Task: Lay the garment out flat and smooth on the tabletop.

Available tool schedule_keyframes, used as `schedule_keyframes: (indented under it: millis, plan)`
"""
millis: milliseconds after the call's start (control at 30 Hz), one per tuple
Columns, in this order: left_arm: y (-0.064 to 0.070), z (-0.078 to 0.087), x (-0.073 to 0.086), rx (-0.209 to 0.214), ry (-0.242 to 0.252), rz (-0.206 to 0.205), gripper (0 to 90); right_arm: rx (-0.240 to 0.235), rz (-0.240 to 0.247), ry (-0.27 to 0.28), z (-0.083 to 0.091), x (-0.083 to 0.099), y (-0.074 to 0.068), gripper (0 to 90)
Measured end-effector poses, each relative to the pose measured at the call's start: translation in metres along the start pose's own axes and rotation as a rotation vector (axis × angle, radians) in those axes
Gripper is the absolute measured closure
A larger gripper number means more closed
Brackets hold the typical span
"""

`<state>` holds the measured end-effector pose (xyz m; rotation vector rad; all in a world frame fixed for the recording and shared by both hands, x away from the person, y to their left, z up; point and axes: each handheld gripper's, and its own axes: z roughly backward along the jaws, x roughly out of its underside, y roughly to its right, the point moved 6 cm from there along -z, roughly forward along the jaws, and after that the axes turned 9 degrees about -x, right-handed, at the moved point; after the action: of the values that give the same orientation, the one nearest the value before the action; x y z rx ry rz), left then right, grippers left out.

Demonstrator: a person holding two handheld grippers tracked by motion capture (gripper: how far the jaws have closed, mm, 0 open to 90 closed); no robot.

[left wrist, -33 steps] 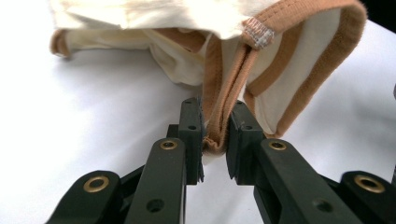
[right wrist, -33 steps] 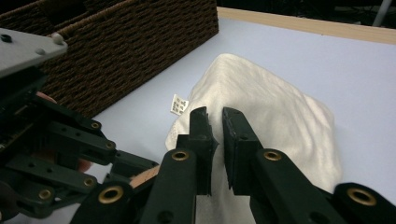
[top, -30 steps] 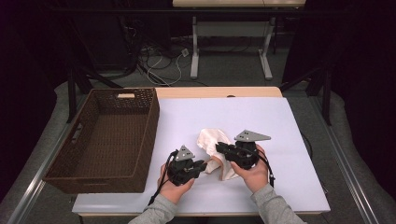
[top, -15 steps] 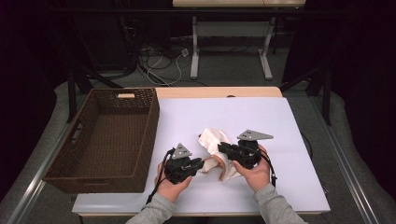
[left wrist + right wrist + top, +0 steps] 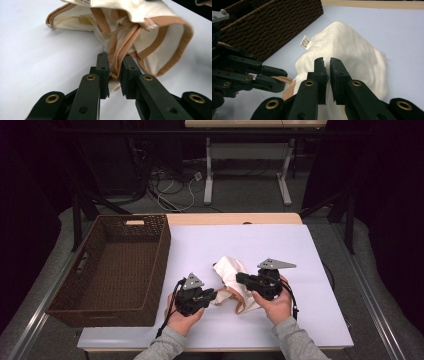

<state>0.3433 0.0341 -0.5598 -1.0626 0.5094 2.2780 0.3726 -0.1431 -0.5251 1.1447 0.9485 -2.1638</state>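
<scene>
Now | cloth [image 5: 231,279] mid-table, right of basket [image 5: 116,270] | left gripper [image 5: 115,72] clamped on its tan hem | right gripper [image 5: 328,67] pinching its white fabric | step: both grips set | next, likely: lift together toward basket

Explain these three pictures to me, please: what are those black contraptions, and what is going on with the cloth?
No robot arm here: a person holds a hand-operated two-jaw gripper in each hand. The high view looks down on the white table; the other two come from cameras riding on each gripper, looking along its black jaws. On the table lies a cream garment with tan trim, beside a brown wicker basket. The left gripper is shut on the tan trim edge. The right gripper pinches a fold of the cream fabric, near a small label.
</scene>
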Motion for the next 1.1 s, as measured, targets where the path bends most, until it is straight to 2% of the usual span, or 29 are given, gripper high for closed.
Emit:
schedule_keyframes:
  millis: [133, 300, 367, 467, 733, 833, 967, 1100]
  plan:
    - [-0.003, 0.001, 0.000, -0.005, 0.001, 0.009, 79.1, 0.014, -0.019, 0.009, 0.005, -0.001, 0.005, 90.0]
    - [-0.003, 0.001, 0.000, -0.003, 0.002, 0.012, 79.1, 0.019, -0.035, 0.005, 0.008, 0.000, 0.010, 90.0]
    - [-0.003, 0.001, -0.001, -0.003, 0.001, 0.012, 79.1, 0.024, -0.022, 0.013, 0.007, -0.001, 0.009, 89.6]
    - [-0.003, 0.001, -0.001, -0.003, 0.002, 0.011, 79.1, 0.011, -0.017, 0.012, 0.008, -0.001, 0.004, 81.1]
    - [-0.005, 0.002, -0.002, -0.006, 0.010, 0.012, 79.1, -0.023, 0.083, -0.023, 0.007, 0.004, -0.020, 59.8]
    - [-0.005, 0.002, -0.003, -0.006, 0.012, 0.012, 79.1, -0.040, 0.123, -0.043, 0.005, 0.007, -0.026, 54.7]
    - [-0.004, 0.001, -0.003, -0.003, 0.012, 0.013, 79.1, -0.051, 0.153, -0.042, 0.000, 0.010, -0.033, 46.1]
    - [-0.004, 0.001, -0.003, 0.000, 0.011, 0.019, 79.1, -0.054, 0.171, -0.068, -0.006, 0.015, -0.035, 43.5]
